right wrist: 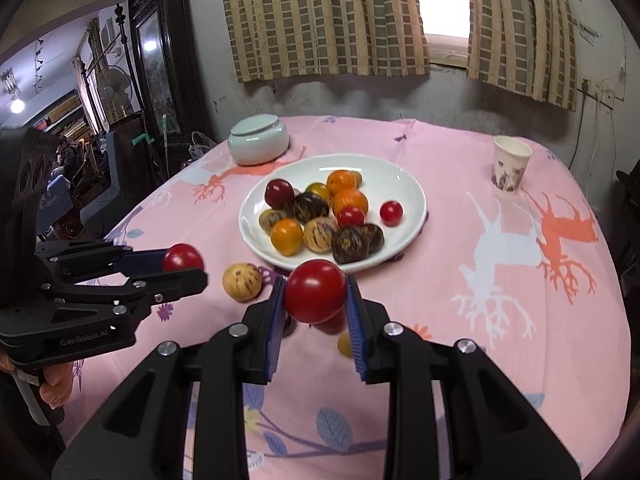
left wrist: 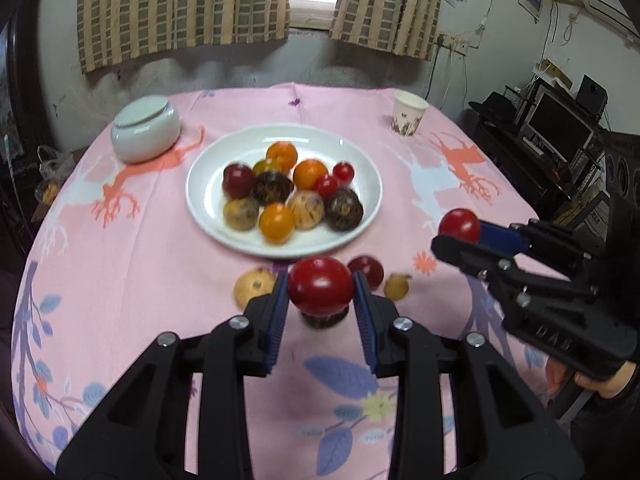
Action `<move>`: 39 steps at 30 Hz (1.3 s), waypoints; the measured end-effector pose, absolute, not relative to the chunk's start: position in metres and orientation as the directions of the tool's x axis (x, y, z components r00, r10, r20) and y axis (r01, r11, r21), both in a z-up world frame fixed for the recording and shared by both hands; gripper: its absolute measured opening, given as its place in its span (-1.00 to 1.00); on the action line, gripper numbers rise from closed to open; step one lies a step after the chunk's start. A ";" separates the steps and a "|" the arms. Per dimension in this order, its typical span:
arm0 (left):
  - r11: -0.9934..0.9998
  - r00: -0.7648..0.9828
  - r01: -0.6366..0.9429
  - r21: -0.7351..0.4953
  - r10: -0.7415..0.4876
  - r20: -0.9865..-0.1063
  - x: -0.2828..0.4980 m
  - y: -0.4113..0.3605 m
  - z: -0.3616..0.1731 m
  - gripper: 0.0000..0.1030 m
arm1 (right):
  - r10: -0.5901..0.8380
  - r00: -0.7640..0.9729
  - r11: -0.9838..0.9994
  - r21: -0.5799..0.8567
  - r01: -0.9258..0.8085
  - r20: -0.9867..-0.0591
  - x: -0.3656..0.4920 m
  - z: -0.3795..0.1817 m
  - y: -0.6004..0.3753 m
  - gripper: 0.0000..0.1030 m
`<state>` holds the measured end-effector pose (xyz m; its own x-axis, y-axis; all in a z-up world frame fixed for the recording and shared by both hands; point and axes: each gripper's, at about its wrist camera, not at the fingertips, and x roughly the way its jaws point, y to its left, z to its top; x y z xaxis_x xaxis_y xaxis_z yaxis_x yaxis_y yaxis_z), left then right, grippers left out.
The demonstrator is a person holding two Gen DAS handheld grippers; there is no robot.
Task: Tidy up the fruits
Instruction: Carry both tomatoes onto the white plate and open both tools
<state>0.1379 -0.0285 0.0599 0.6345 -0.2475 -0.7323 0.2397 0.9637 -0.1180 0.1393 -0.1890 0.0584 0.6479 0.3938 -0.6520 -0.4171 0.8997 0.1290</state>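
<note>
- With each gripper clamped on a red cherry tomato, this reads as the carry step: fruit lifted clear of the pink tablecloth (left wrist: 160, 272), not yet delivered.
- left gripper (left wrist: 320, 300): blue pads pressed on both sides of its tomato (left wrist: 320, 290), held at the tips, nothing slack visible.
- right gripper (right wrist: 316, 300): same picture, pads tight on its tomato (right wrist: 315, 290). From the left wrist view it sits off to the right with the fruit at its tip (left wrist: 460, 226).
- Target looks like the white plate (left wrist: 360, 236), straight ahead of both tools and beyond their tips. It already carries oranges, dark striped fruits, pale striped ones and several red tomatoes.
- Still loose on the cloth, between the tips and the plate's near rim: a pale speckled fruit (left wrist: 254, 286) ahead-left of the left tool, a red one (left wrist: 370, 270) ahead-right, a small yellow one (left wrist: 397, 286) just beside that, and something dark directly under the held tomato, mostly hidden.
- Next move, my read: push both tools forward over the near rim, lower onto a bare patch, then let go. The right side of the plate has the most free room.
- Risk: round fruit rolls. Release low, and keep the two tools apart so they don't collide over the plate.
- Lidded white jar (left wrist: 146, 128) and paper cup (left wrist: 408, 114) are far ahead, out of the path.
</note>
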 end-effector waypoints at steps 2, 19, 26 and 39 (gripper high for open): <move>0.966 0.640 0.228 -0.125 -0.246 -0.729 0.150 -0.029 0.063 -0.37 | 0.394 0.651 0.898 0.121 -0.423 -0.649 0.149 0.061 -0.184 -0.43; 0.988 0.626 0.148 -0.042 -0.126 -0.769 0.246 -0.027 0.038 -0.37 | 0.320 0.639 0.912 0.045 -0.407 -0.700 0.252 0.031 -0.159 -0.43; 0.990 0.620 0.138 -0.023 -0.104 -0.778 0.263 -0.029 0.028 -0.37 | 0.324 0.622 0.913 0.063 -0.404 -0.713 0.268 0.016 -0.156 -0.43; 0.993 0.609 0.104 -0.054 -0.106 -0.786 0.288 -0.024 0.016 -0.37 | 0.309 0.624 0.922 0.065 -0.382 -0.717 0.288 0.008 -0.149 -0.43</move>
